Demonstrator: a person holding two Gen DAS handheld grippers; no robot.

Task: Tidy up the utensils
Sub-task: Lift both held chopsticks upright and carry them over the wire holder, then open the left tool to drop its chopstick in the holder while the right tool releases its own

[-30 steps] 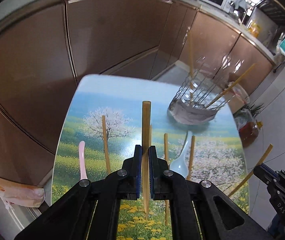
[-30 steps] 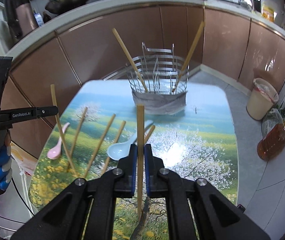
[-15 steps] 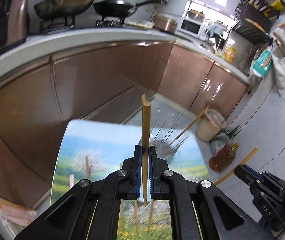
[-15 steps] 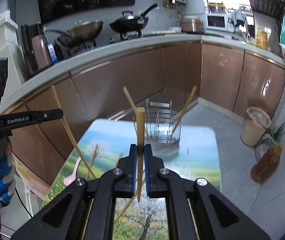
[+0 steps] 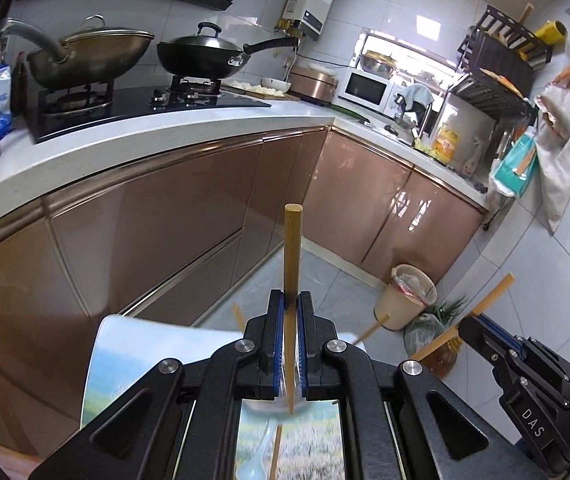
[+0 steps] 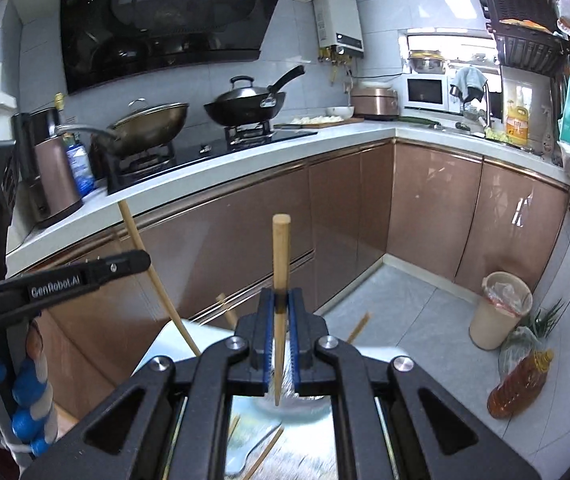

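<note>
L gripper (image 5: pixel 292 344) clamped on a wooden chopstick (image 5: pixel 293 248), blue pads tight on both sides, stick upright w/ blunt end up and tip poking out below the jaws. R gripper (image 6: pixel 281 340) same deal: closed on a 2nd chopstick (image 6: pixel 281 252), also upright, thin tip below the pads. Both held up in the air over the far edge of the table (image 5: pixel 125 336), which has a printed landscape top (flower field pic). In R wrist view the L gripper shows at left w/ its stick slanting down twd the table's far left corner; gloved hand (image 6: pixel 25 416) (blue/white) under it. In L wrist view the R gripper is at right edge, its stick angled up-right. On the table, mostly hidden behind the gripper bodies: pale blue spoon (image 5: pixel 257 460) + another loose chopstick (image 5: pixel 275 452) beside it, seen btwn the arms near the near side; blurry. Two stick ends poke up past the far edge of the table, look like they sit in a holder but holder itself is hidden/blurred, can't tell. Beyond: copper-coloured cabinets (image 5: pixel 165 240), white counter (image 5: pixel 145 132) w/ two woks on a gas hob, microwave (image 5: pixel 367 88) at the counter's far corner, lined bin (image 5: pixel 405 296) + oil bottle (image 6: pixel 519 384) on the floor.
</note>
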